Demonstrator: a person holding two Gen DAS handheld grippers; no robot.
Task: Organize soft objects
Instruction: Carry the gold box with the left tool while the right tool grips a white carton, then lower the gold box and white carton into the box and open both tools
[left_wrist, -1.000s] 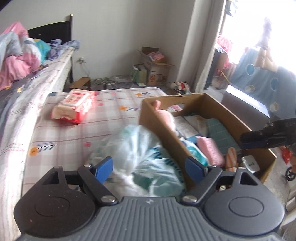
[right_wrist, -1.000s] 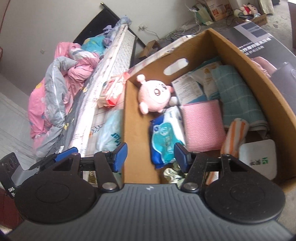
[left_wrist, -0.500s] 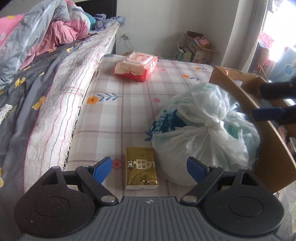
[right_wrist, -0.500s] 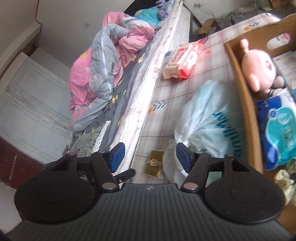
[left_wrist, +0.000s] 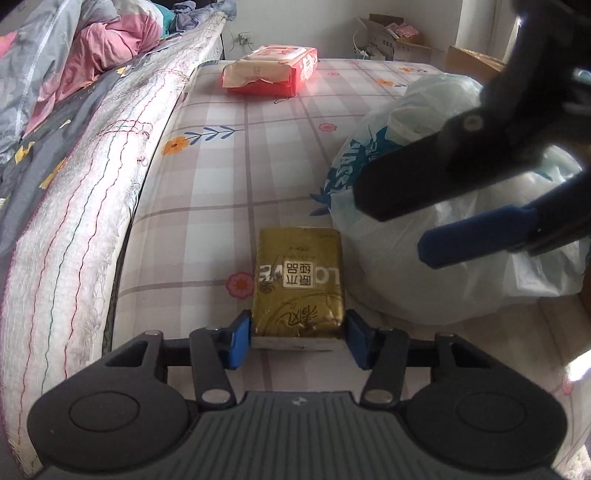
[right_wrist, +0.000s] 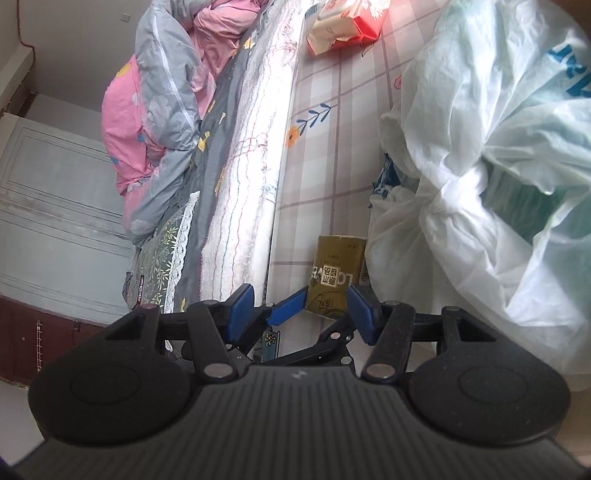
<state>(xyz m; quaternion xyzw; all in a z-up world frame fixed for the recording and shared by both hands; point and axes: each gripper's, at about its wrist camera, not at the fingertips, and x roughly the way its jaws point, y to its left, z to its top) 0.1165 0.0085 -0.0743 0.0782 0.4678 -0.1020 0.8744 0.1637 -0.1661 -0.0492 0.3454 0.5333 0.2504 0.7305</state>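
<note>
A gold tissue pack (left_wrist: 299, 288) lies on the checked mattress sheet (left_wrist: 258, 166), just left of a knotted white plastic bag (left_wrist: 461, 280). My left gripper (left_wrist: 298, 341) is closing, and both blue pads sit flush against the near end of the pack. My right gripper (left_wrist: 393, 225) hovers above the bag, its jaws closing slightly with nothing between them. In the right wrist view the right gripper (right_wrist: 301, 314) looks down past its pads at the gold pack (right_wrist: 338, 266) and the bag (right_wrist: 480, 147). One blue finger (right_wrist: 288, 312) of the left gripper shows there too.
A red and white wipes pack (left_wrist: 269, 70) lies farther up the sheet. A raised bed with a pink and grey quilt (left_wrist: 74, 55) runs along the left. A cardboard box (left_wrist: 472, 59) edge shows behind the bag, with boxes on the floor by the far wall.
My left gripper dropped onto the gold pack and its jaws narrowed around it. My right gripper swung from over the cardboard box to above the white bag.
</note>
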